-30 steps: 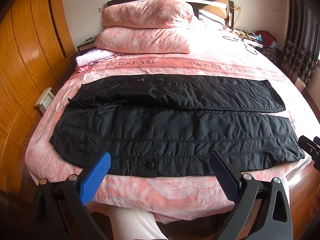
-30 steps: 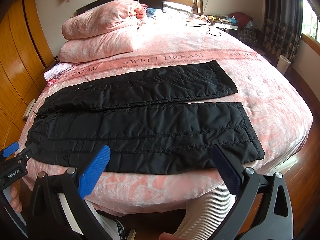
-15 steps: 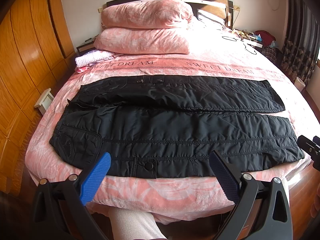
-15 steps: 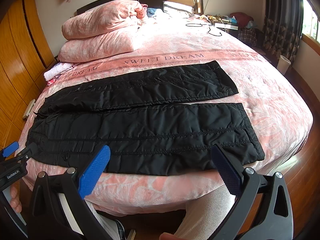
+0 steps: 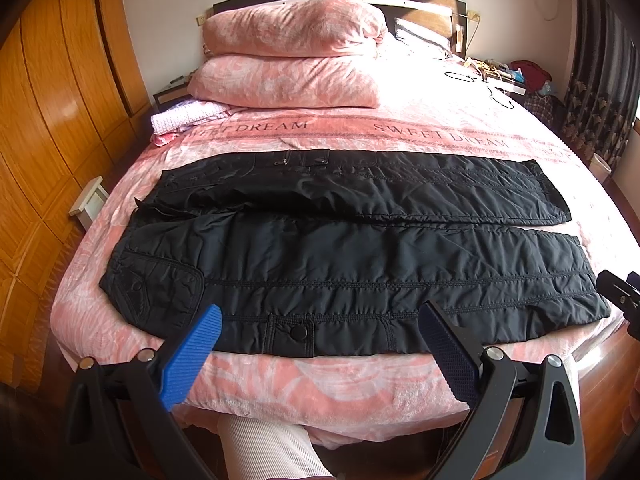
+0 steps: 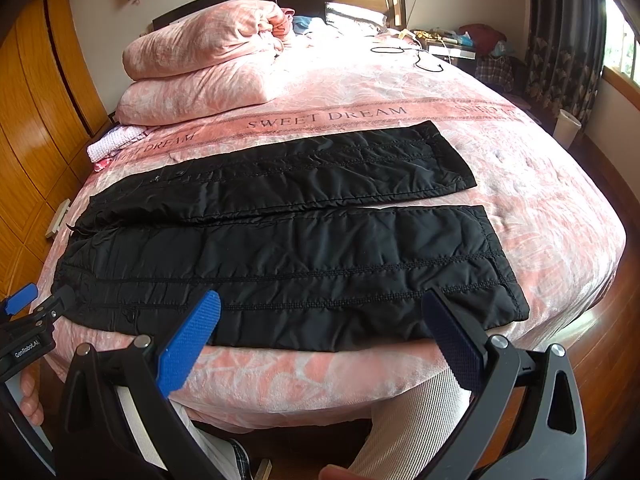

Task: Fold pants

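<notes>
Firstly, left wrist view: a bed (image 5: 500,128) with a pink coverlet printed "SWEET DREAM" fills the frame. Two pink pillows (image 5: 288,60) are stacked at the dark headboard, a folded lilac cloth (image 5: 188,116) lies beside them, and orange wood wardrobe panels (image 5: 52,120) line the left wall. Black quilted pants (image 5: 340,256) lie flat on the coverlet near the front edge. Long axis runs left to right across the bed: waist at left, both cuffs at right, the two legs side by side with a narrow gap toward the cuffs. Left gripper (image 5: 320,356) hovers in front of the bed edge, jaws spread wide, nothing between them, not touching the fabric. A white-trousered leg (image 5: 264,448) shows below.

Right wrist view: same bed (image 6: 540,184), curtains (image 6: 560,40) and a window at right, wood floor (image 6: 624,300) beyond the corner. The pants (image 6: 320,252) show the same lie, cuffs ending short of the right bed edge. Right gripper (image 6: 322,354) is wide apart, empty, clear of the cloth. The left gripper's tip (image 6: 28,304) appears at the left margin near the waist; contact cannot be told.
</notes>
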A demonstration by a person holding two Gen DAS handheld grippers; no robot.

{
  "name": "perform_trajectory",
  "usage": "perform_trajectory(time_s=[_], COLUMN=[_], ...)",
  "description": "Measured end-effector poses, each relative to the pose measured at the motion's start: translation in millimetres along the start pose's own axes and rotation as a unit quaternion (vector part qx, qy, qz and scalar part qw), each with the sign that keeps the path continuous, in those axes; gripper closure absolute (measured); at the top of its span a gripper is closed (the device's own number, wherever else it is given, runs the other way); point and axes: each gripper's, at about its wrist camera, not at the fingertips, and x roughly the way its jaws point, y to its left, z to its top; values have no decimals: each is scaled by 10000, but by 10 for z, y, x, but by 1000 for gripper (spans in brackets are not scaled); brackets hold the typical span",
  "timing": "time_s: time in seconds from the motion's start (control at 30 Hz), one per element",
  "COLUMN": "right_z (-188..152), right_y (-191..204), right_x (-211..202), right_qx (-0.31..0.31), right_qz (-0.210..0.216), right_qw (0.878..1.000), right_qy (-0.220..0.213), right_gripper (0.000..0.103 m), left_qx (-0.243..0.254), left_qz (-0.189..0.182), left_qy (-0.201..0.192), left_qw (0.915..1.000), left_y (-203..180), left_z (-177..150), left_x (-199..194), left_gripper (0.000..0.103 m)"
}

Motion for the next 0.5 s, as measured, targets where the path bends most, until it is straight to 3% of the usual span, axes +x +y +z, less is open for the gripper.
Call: perform_trajectory(time_s=[0.5], right_z=[11], right_y=[16], right_x=[-15], right_qx=[1], right_qz=[10], right_qw=[10000], right_qy=[-6], right_gripper=[2], left_qx=[10], left_qz=[12], left_qy=[1], left_qw=[10000], left_y=[19], left_z=[5], left_x=[6], left_gripper=[4])
